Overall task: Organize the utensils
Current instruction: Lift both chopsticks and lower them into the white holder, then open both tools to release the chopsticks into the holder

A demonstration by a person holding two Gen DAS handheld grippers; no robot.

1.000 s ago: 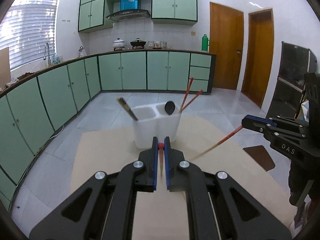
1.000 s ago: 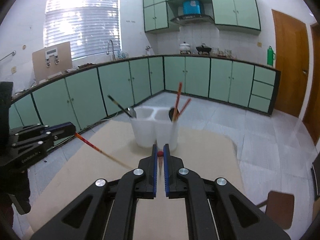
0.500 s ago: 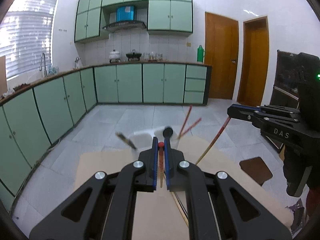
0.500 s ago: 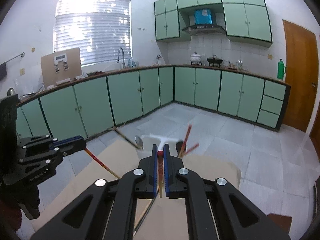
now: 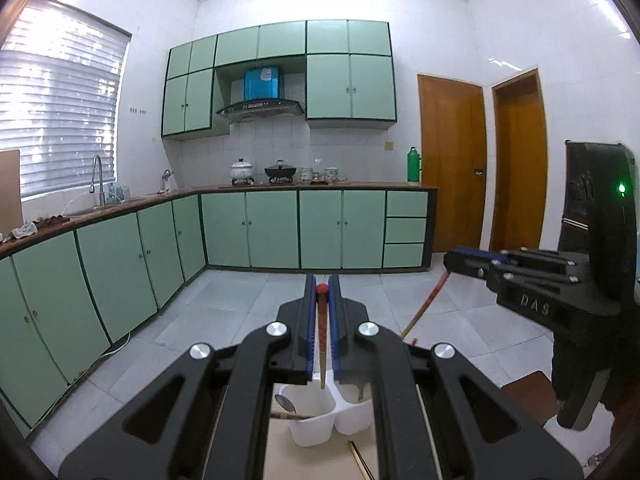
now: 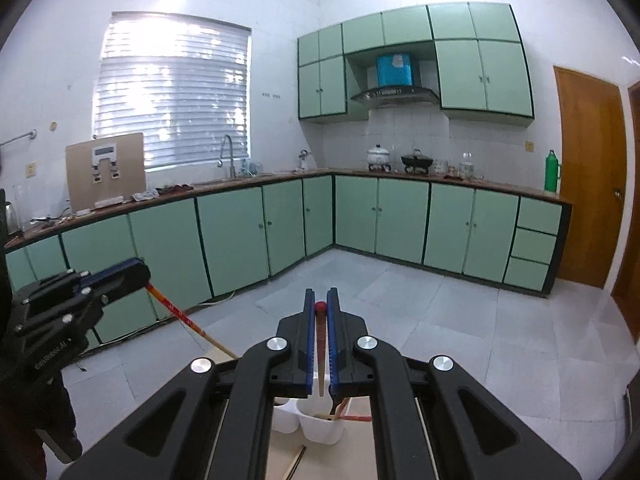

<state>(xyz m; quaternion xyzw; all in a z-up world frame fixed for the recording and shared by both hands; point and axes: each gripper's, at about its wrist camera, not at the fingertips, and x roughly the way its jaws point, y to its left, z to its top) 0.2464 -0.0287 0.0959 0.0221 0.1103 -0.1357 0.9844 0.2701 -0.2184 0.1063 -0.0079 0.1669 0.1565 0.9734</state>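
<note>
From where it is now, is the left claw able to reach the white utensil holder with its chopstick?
Probably yes. The left claw, shut on a chopstick, is above the white utensil holder, whose compartments are open on top. Only a spoon lies in the nearer one.

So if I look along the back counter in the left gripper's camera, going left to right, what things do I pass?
Sink tap → white pot → black pan with a lid → green bottle, the last thing before the wooden door.
</note>
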